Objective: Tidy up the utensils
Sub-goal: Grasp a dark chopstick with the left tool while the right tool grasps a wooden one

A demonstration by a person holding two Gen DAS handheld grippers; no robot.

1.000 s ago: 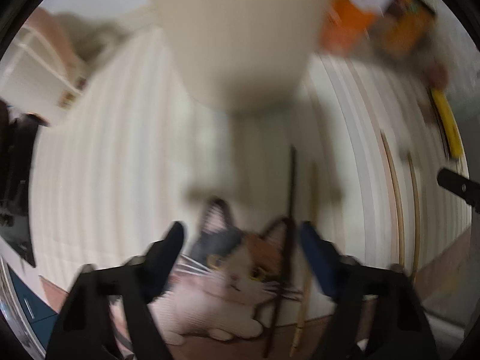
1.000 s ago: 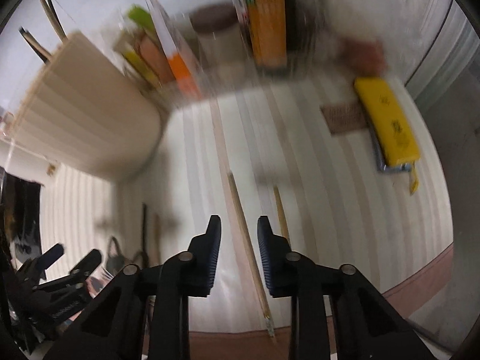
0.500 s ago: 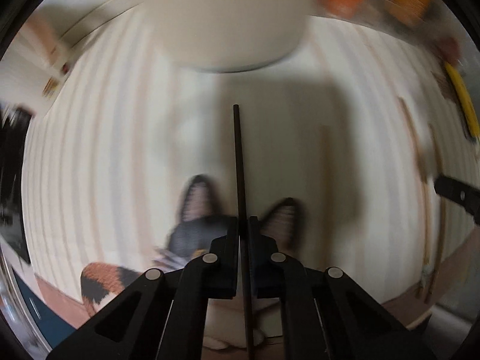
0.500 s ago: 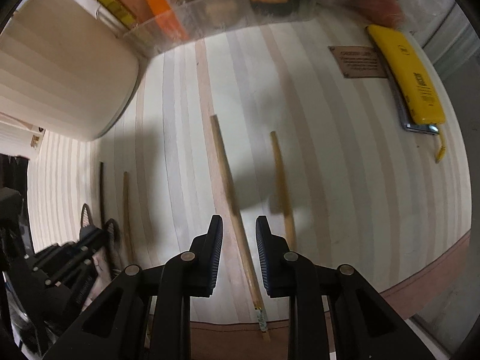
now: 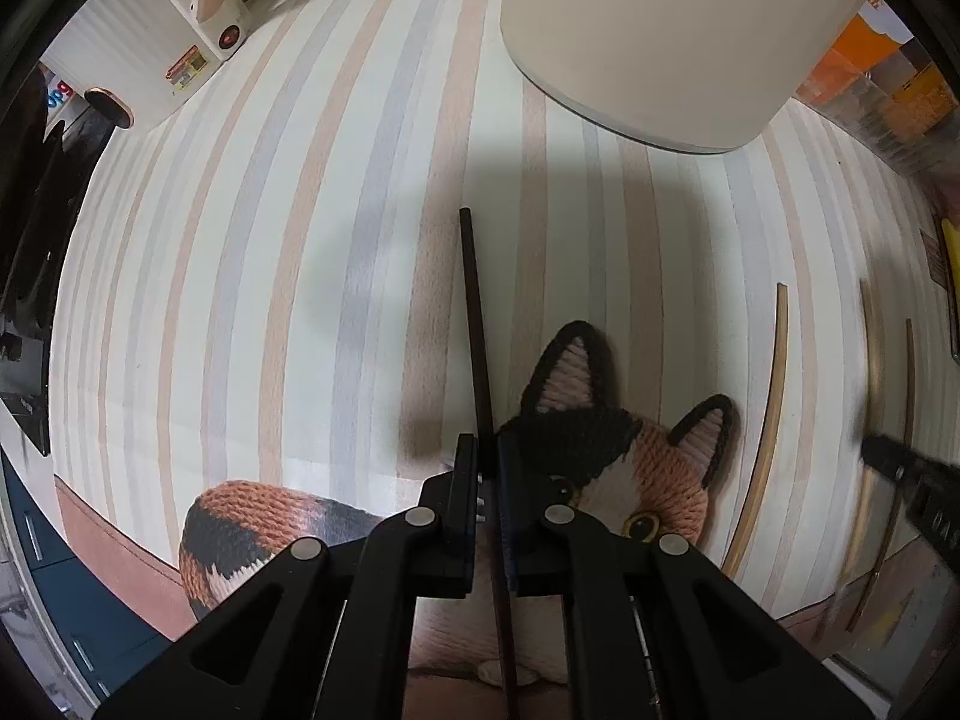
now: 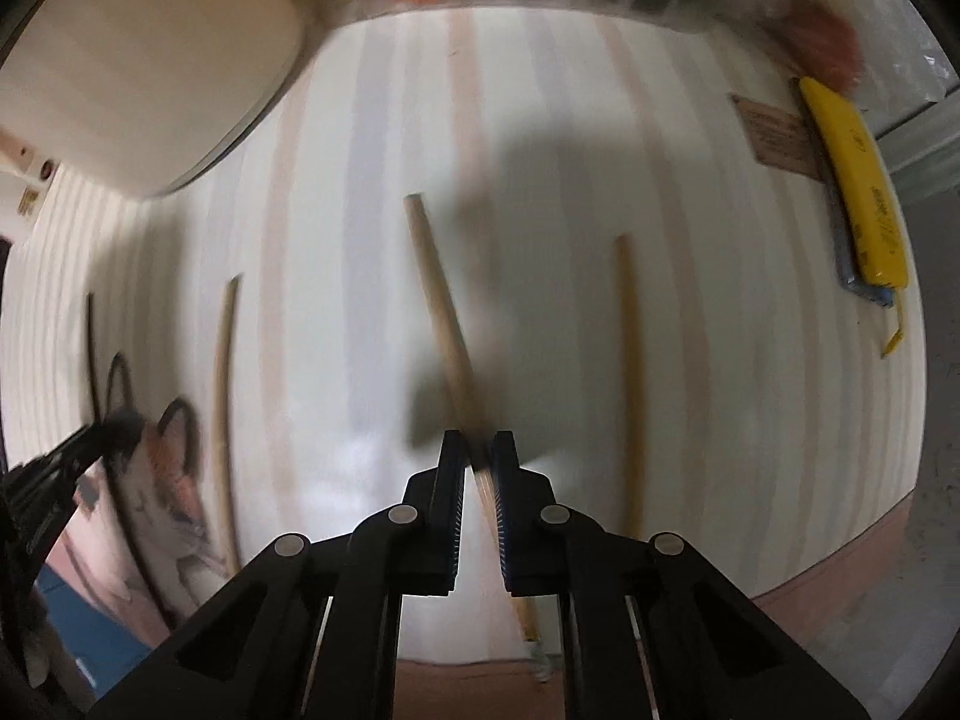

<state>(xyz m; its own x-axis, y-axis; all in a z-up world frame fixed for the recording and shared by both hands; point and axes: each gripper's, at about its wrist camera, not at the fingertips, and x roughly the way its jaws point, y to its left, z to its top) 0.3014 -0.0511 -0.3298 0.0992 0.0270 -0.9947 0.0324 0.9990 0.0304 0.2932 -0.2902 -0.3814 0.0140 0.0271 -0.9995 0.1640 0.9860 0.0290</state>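
Black chopstick (image 5: 477, 336): you have it pinched in your left gripper (image 5: 487, 468), jaws closed tight on its shaft. It runs forward from the fingers toward the cream container (image 5: 648, 30) and stops short of that container's base; its rear end passes back between the finger arms.
Cream container: a large round tub standing on the striped mat (image 5: 270, 240), ahead of and slightly right of the black chopstick's tip. In the right wrist view the same tub (image 6: 138, 60) fills the upper left.
Wooden chopstick (image 6: 441, 312): your right gripper (image 6: 478, 456) has closed on it, jaws nearly together with the stick between them. It angles forward and to the left, on the container's right side. The picture is blurred here, so whether it is lifted off the mat cannot be told.
Loose chopsticks: one pale wooden stick (image 6: 627, 378) lies on the mat just right of the held one; another (image 6: 223, 396) lies between the held one and the cat coaster (image 6: 162, 480).
Cat coaster: a knitted calico cat (image 5: 606, 456) lying on the mat under and beside your left gripper, on the near side of the container.
Yellow object (image 6: 855, 180): far right edge of the mat, well apart from the container.
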